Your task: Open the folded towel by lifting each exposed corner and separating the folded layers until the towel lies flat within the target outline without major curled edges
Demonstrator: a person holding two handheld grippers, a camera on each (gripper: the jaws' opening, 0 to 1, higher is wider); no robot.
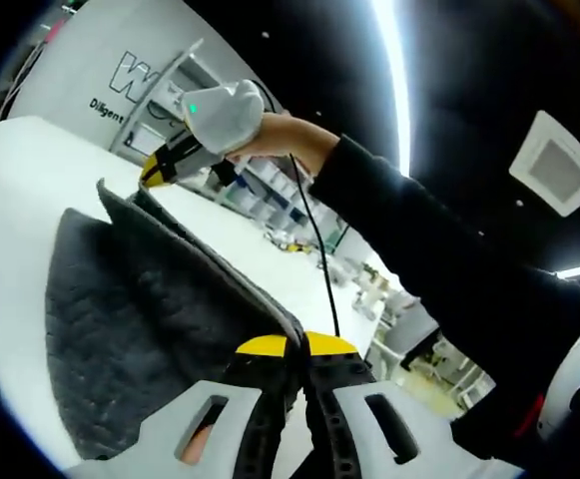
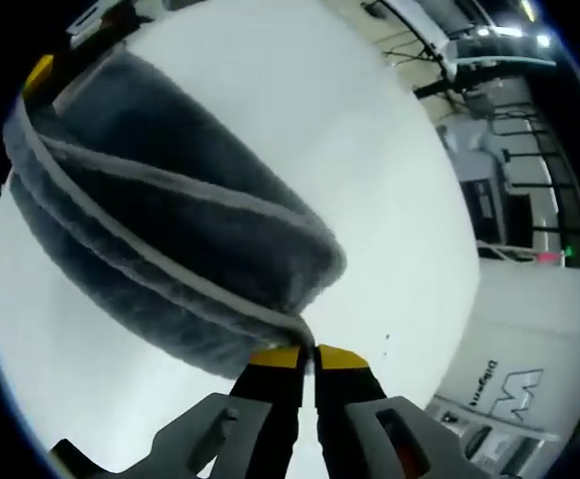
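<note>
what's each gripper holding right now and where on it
Both hold the grey towel. The left gripper is shut on a corner of its hemmed edge; the right gripper pinches another corner of that edge, the towel lifted between them.

One grey towel (image 1: 140,299), two claws (apparently both clamped), one table (image 2: 389,200).

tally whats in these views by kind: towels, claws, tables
towel: 1, dark grey, held up off the table
claws: 2, left claw and right claw, each clamped on the towel's edge
table: 1, white
total: 4
</note>
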